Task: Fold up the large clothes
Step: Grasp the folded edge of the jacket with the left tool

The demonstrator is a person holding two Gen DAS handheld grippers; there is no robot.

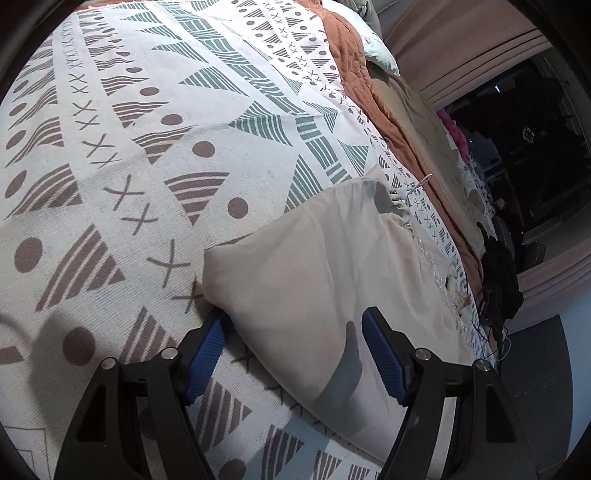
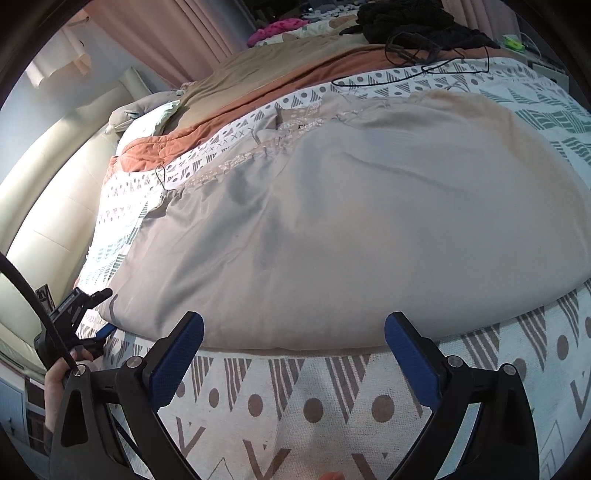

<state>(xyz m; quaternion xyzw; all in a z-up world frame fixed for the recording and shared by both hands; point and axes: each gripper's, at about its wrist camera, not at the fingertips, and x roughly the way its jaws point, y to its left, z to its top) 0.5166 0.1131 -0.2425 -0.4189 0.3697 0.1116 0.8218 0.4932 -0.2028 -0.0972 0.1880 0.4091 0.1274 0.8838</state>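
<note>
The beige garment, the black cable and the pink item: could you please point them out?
beige garment [image 2: 369, 221], right wrist view, middle of its flat cloth.
black cable [image 2: 424, 70], right wrist view, loop lying on the bedspread.
pink item [image 2: 277, 27], right wrist view, its middle.

Bed [image 2: 66, 229] covered by patterned white spread [image 1: 147, 155]. Beige garment [image 2: 351, 229] lies flat on spread. Far side: rust quilt [image 2: 258, 92], black cable [image 2: 413, 74].

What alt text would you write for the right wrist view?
The right gripper, jaws open, hovers at the near hem of a beige garment spread flat on a patterned bedspread. At far left the left gripper sits by the garment's corner; a black cable lies beyond on the bed.
</note>
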